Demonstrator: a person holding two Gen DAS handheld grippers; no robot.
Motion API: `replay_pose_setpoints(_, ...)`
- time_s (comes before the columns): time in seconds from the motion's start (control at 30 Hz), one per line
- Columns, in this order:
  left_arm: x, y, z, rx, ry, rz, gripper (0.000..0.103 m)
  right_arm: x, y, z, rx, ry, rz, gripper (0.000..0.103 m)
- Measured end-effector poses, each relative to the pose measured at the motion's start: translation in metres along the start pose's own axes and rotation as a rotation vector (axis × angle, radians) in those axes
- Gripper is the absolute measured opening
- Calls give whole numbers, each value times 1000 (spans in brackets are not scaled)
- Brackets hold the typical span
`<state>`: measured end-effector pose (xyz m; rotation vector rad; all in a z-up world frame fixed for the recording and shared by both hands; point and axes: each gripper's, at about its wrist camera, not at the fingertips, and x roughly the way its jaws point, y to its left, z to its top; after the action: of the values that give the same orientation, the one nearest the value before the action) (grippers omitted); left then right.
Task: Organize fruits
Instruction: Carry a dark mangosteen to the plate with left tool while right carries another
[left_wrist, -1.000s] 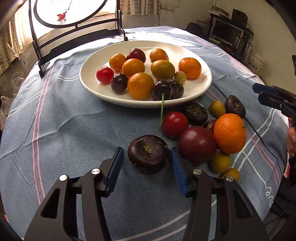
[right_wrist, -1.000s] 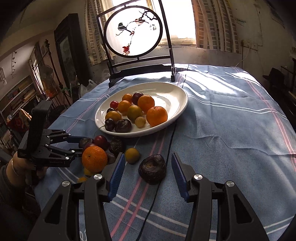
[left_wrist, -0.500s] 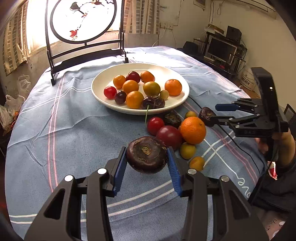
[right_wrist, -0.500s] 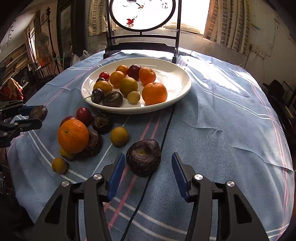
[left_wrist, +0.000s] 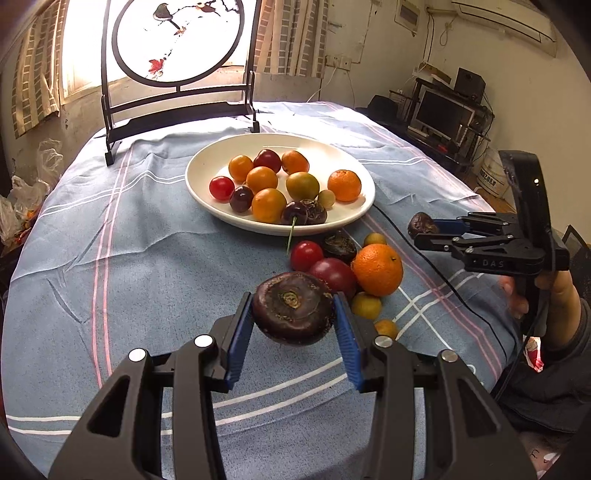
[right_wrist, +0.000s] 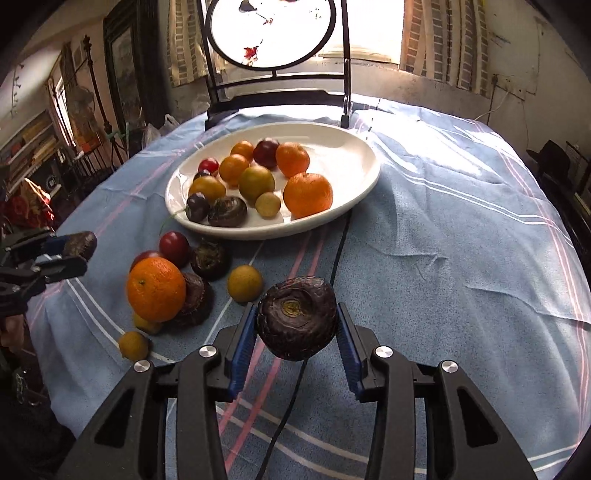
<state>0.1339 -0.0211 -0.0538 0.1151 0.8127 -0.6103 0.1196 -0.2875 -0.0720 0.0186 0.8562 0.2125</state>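
My left tongs (left_wrist: 293, 315) sit at the bottom centre of the left wrist view, blue pads pinching a dark water chestnut (left_wrist: 293, 314) held above the blue striped cloth of the surface (left_wrist: 129, 258). Above it in the frame, the white plate (left_wrist: 199, 184) carries oranges, cherries and small yellow fruit, and a loose cluster with a large orange (left_wrist: 377, 269) lies just below the plate's rim. At the right edge I see my right tongs (left_wrist: 424, 230) gripping a small dark fruit. In the right wrist view, those right tongs (right_wrist: 295, 326) at the bottom centre are clamped on another dark chestnut (right_wrist: 296, 317), lifted over a black cable (right_wrist: 340, 251); the plate (right_wrist: 354, 184) sits upper centre, and my left tongs (right_wrist: 79, 253) show at the left edge.
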Motion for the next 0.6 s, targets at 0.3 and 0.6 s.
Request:
replay_pose_setpoints(0.3,32,15,79,-96,-44,-11,42,-8,-20,77,69,-141,46,43)
replay_pose_setpoints(0.6,118,32,133,-185,49,5,43,64,-23,138,103,-71,44,43)
